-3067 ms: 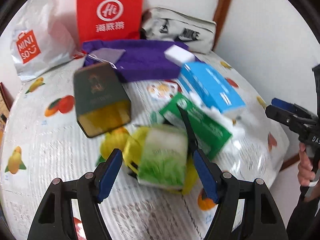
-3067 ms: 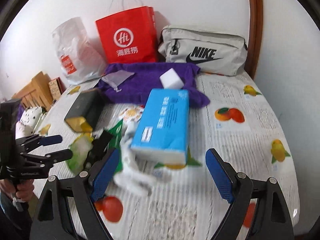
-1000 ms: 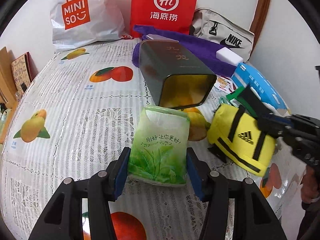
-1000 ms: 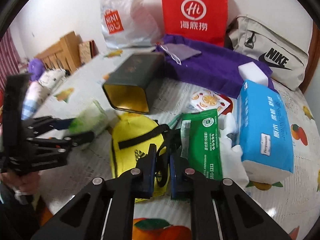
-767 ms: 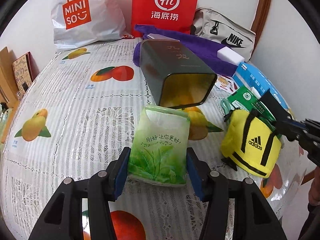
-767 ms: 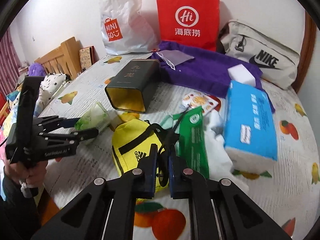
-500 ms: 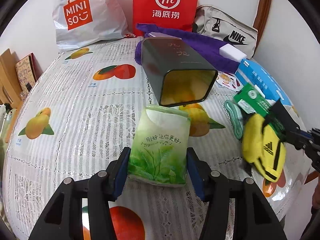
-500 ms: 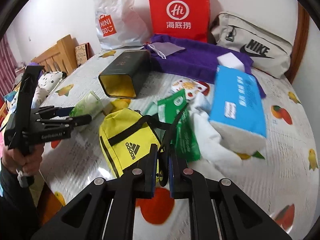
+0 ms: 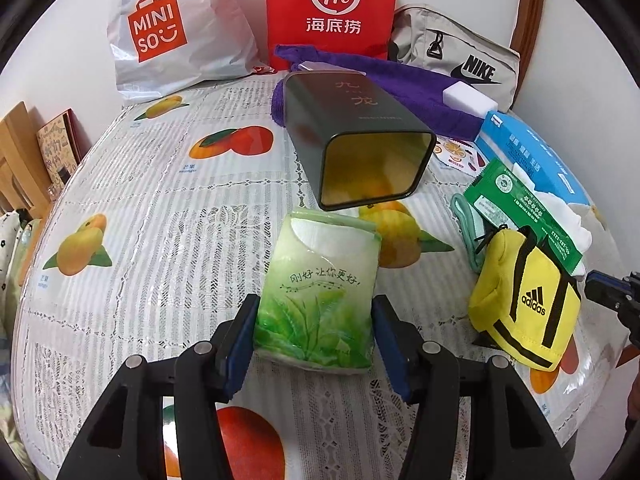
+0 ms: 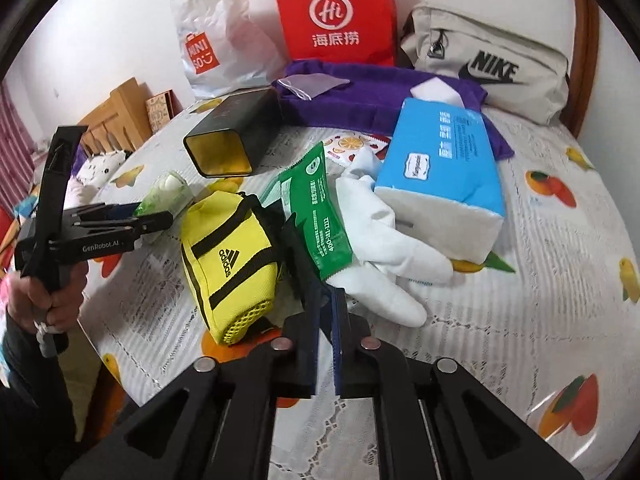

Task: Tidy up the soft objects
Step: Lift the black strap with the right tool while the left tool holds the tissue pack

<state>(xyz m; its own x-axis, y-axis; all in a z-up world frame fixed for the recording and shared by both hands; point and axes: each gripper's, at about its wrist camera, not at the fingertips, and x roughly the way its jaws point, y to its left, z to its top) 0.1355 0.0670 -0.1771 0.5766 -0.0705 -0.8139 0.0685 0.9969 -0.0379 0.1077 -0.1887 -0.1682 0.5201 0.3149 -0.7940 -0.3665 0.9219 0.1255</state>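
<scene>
The surface (image 9: 168, 184) wears white lace printed with orange and yellow fruit. Near, a green leaf-patterned tissue pack (image 9: 320, 296); right, a yellow pouch (image 9: 524, 300) with black stripes; far, a red bag (image 9: 332, 12) and purple towel (image 10: 368, 96).

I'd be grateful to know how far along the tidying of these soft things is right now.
Done: nothing looks sorted yet; the blue tissue box, white glove and green packet lie jumbled on the table. In hand: the left gripper clamps the green tissue pack; the right gripper is opening beside the yellow pouch. Left: nearly everything.
</scene>
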